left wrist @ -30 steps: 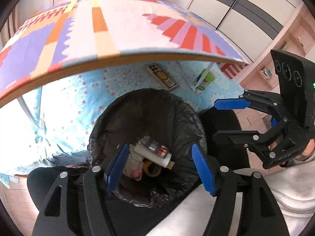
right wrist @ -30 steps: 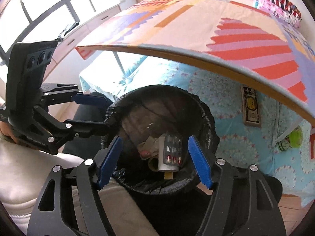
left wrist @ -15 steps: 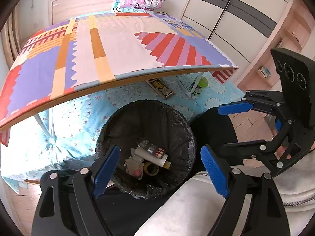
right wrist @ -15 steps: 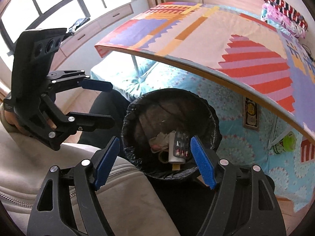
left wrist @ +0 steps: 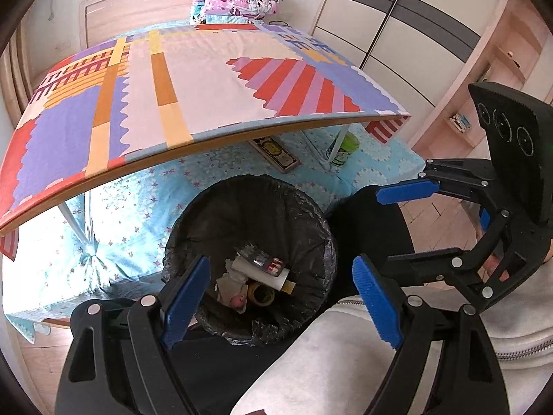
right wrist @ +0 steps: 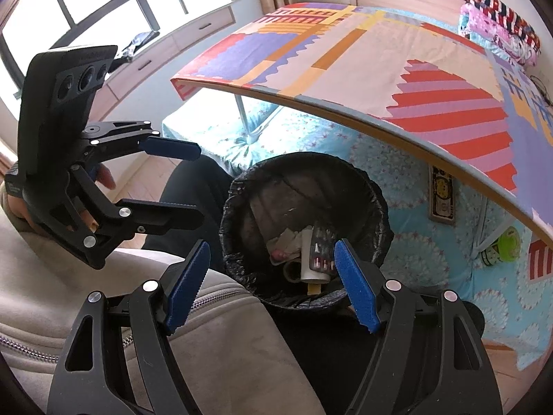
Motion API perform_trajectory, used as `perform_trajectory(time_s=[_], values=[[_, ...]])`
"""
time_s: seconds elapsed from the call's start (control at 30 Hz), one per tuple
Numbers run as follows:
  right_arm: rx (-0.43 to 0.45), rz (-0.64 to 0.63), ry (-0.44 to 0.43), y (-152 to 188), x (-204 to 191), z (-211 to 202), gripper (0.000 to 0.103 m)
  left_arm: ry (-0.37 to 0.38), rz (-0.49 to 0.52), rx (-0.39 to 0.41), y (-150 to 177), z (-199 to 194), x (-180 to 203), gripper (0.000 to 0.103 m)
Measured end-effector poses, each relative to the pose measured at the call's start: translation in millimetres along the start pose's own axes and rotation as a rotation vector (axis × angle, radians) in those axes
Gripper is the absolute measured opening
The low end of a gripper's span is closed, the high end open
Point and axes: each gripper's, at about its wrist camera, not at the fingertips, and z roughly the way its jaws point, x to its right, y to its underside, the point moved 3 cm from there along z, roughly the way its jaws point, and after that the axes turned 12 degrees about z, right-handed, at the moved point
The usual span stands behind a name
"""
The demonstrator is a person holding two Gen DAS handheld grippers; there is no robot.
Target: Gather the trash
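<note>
A bin lined with a black bag (left wrist: 311, 214) stands on the floor under the table edge; it also shows in the right wrist view (right wrist: 376, 207). Inside lie a white tube (left wrist: 257, 273), a blister pack of pills (left wrist: 266, 261), a tape roll (left wrist: 261, 294) and crumpled paper (left wrist: 228, 282). My left gripper (left wrist: 280, 297) is open and empty, above the bin's near side. My right gripper (right wrist: 273, 287) is open and empty above the bin too; it shows at the right of the left wrist view (left wrist: 390, 228).
A table with a colourful patterned cloth (left wrist: 207, 79) overhangs the bin. Under it are a blue bedspread (left wrist: 131, 207), a flat box (left wrist: 276, 154) and a green cup (left wrist: 344, 148). The person's grey-sleeved lap (left wrist: 345, 363) is close below. A wardrobe (left wrist: 414, 34) stands at the back right.
Both grippers have risen and pulled back from the bin, which now looks smaller and lower. Both stay open and empty. The trash in the bin has not moved.
</note>
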Motion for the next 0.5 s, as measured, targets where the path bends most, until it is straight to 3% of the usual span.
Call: perform_trajectory(time_s=[0.5], values=[[-0.003, -0.005, -0.007, 1.2, -0.7, 2.6, 0.074, -0.009, -0.010, -0.005, 1.3, 1.7, -2.2, 0.081]])
